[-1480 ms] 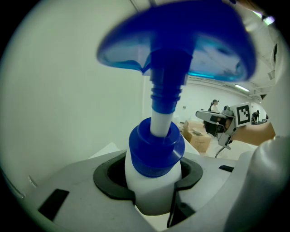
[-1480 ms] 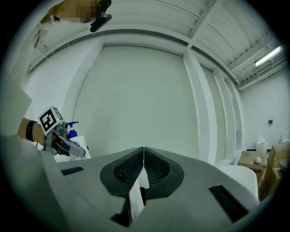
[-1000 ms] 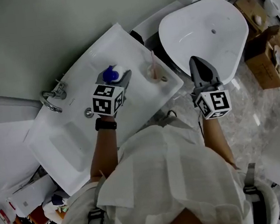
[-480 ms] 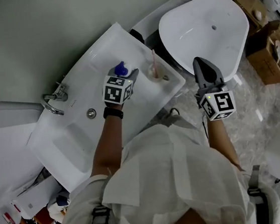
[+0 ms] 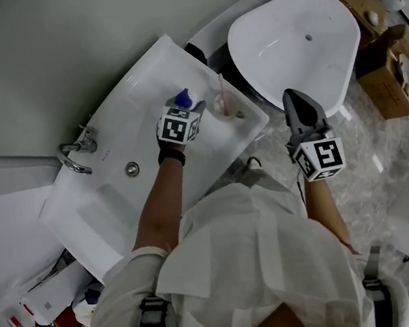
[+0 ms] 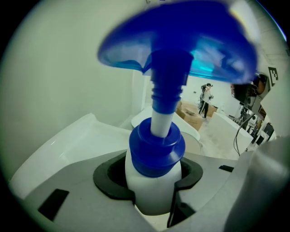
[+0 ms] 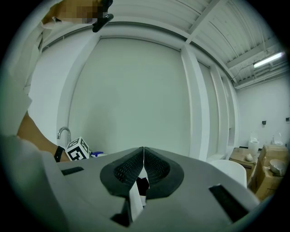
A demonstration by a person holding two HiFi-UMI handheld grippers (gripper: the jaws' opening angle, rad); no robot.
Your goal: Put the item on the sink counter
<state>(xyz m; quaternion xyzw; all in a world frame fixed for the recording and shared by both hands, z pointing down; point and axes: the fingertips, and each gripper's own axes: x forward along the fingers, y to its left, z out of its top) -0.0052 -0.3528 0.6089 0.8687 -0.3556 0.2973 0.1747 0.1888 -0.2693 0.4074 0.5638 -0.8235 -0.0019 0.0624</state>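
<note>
Bottle (image 6: pixel 155 186) grasped in left tongs (image 5: pixel 189 108), roughly upright, blue pump (image 6: pixel 181 41) uppermost; right tongs (image 7: pixel 143 168) clenched empty.

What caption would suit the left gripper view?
Left gripper clamped on a white, blue-capped pump bottle at the sink counter.

A cup with a toothbrush (image 5: pixel 222 107) blocks the sink counter's (image 5: pixel 137 93) right-end corner; the wall edge lies bare up to the faucet (image 5: pixel 77 149).

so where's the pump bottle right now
In the head view, the pump bottle is clamped in the left gripper at the right end of the sink counter, just left of the cup.
</note>
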